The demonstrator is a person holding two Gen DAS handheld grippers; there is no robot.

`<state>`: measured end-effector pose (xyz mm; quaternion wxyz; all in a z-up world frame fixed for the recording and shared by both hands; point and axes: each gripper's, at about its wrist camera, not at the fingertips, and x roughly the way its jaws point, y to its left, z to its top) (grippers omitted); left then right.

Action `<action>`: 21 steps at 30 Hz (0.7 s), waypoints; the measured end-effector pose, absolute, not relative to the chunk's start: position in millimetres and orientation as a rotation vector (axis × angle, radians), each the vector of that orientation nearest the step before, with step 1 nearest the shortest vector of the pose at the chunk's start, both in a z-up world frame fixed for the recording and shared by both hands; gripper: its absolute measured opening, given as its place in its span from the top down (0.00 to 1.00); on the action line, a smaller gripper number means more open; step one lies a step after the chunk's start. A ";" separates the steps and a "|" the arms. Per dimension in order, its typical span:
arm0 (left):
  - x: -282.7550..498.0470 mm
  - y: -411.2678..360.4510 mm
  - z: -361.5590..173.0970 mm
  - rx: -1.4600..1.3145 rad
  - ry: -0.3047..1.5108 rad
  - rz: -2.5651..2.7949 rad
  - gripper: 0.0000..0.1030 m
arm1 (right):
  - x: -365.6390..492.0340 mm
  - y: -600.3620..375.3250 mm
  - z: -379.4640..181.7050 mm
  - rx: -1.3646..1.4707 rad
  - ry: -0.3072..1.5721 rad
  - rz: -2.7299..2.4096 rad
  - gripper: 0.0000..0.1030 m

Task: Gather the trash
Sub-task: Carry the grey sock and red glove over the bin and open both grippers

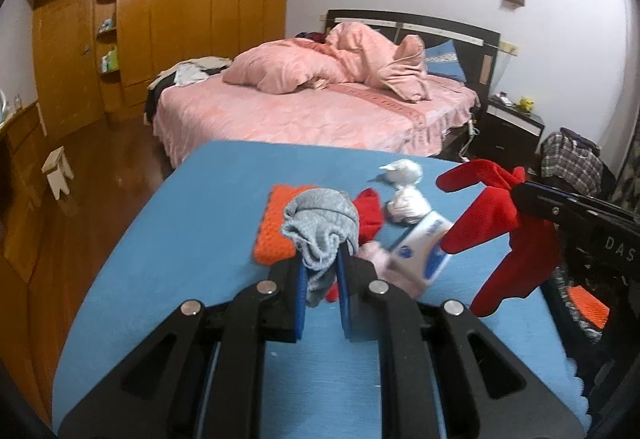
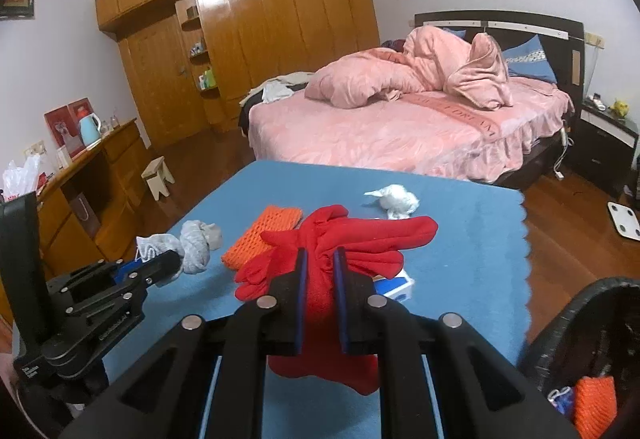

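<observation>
My left gripper (image 1: pixel 322 267) is shut on a grey knit sock (image 1: pixel 320 225) and holds it above the blue table (image 1: pixel 192 239); it also shows in the right wrist view (image 2: pixel 176 263) with the sock (image 2: pixel 196 243). My right gripper (image 2: pixel 320 259) is shut on a red glove (image 2: pixel 344 239), lifted over the table; the glove hangs at the right of the left wrist view (image 1: pixel 496 223). On the table lie an orange foam net (image 2: pixel 264 235), crumpled white tissue (image 2: pixel 396 201), a second white wad (image 1: pixel 408 205), a blue-and-white packet (image 1: pixel 424 247) and another red piece (image 1: pixel 370 213).
A dark woven basket (image 2: pixel 560 323) stands at the table's right edge with an orange net (image 2: pixel 594 399) inside. Behind the table are a pink bed (image 2: pixel 400 131), a wooden wardrobe (image 2: pixel 260 27), a small stool (image 2: pixel 158 175) and a desk (image 2: pixel 100 167) at left.
</observation>
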<state>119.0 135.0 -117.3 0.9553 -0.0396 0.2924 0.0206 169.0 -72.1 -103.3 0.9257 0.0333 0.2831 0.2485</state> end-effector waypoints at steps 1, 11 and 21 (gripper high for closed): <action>117.2 128.6 -113.5 -0.080 0.590 0.025 0.88 | 167.0 -76.7 -101.7 0.072 0.577 0.501 0.88; 119.3 56.4 -103.3 -0.063 0.580 -0.144 0.88 | 147.3 -152.3 -93.2 0.129 0.550 0.345 0.88; 129.1 -18.8 -102.8 -0.040 0.576 -0.289 0.88 | 127.7 -243.1 -100.6 0.169 0.546 0.147 0.88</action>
